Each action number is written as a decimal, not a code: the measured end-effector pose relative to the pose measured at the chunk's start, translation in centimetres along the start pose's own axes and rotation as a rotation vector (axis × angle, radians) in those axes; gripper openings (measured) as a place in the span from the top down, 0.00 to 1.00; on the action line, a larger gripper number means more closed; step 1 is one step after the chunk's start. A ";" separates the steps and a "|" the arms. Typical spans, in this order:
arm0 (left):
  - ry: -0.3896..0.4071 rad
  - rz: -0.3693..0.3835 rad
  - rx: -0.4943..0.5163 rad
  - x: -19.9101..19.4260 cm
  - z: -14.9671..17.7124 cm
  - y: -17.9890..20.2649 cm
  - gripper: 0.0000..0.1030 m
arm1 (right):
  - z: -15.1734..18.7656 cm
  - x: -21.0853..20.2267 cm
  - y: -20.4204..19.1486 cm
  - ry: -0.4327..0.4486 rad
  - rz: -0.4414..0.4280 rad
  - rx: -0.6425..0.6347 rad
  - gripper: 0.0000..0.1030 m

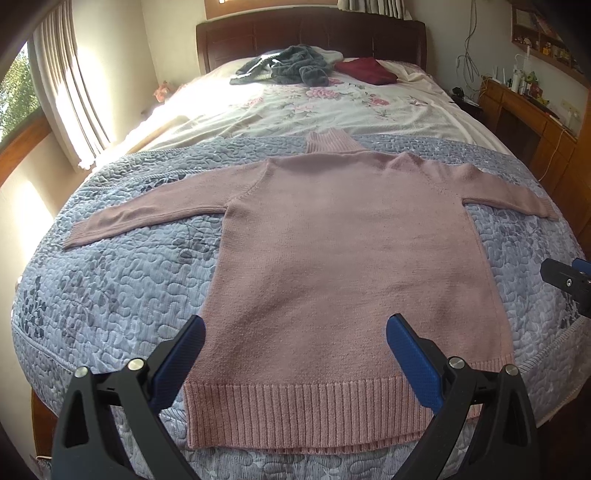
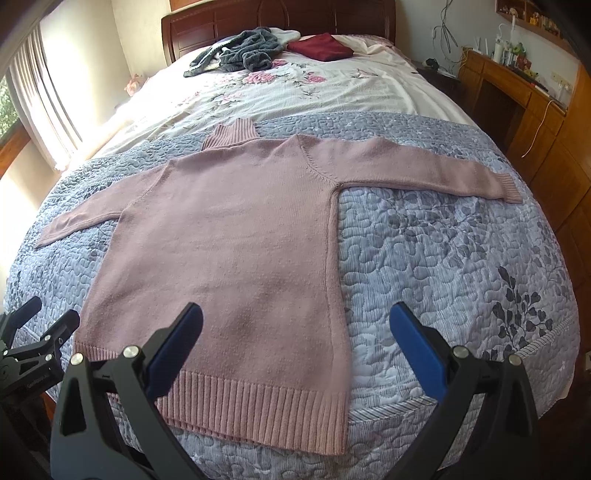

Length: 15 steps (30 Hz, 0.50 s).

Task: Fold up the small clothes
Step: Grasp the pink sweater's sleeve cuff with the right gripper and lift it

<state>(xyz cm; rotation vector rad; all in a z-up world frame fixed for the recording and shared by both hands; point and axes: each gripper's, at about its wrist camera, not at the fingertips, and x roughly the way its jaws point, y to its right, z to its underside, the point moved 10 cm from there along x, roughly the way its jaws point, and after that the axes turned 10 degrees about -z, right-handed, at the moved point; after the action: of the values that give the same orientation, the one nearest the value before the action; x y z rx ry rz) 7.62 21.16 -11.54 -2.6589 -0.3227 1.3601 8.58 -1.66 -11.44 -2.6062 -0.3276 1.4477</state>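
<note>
One pink sweater (image 1: pixel 343 258) lies spread on one bed (image 1: pixel 122 280), with two sleeves out. Near the one headboard (image 1: pixel 314 33) lie two more garments: one grey (image 1: pixel 295 68), one dark red (image 1: pixel 365 70). Two tongs show, left (image 1: pixel 295 362) and right (image 2: pixel 295 354), each with two blue-padded fingers.

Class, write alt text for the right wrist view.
A pink sweater lies flat, sleeves spread, on a blue quilt. The open right gripper hovers over its hem; the left gripper shows at the left edge.
</note>
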 end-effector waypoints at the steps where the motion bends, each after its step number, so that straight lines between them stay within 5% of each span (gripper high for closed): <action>1: -0.016 0.005 0.007 0.9 -0.2 0.6 0.04 | -0.3 0.7 1.2 -0.016 -0.006 0.019 0.03; 10: -0.029 0.048 0.017 7.7 -8.3 8.5 0.04 | -9.0 4.4 22.2 -0.031 0.085 0.309 0.03; 15: 0.006 0.055 0.026 10.5 -14.0 13.9 0.04 | -12.3 7.5 35.2 -0.126 0.176 0.433 0.03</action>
<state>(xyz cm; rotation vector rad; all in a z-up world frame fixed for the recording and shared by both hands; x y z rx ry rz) 26.72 10.02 -14.62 -2.6687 -0.2315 1.3621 27.11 -34.00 -19.10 -2.2453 0.1906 1.5352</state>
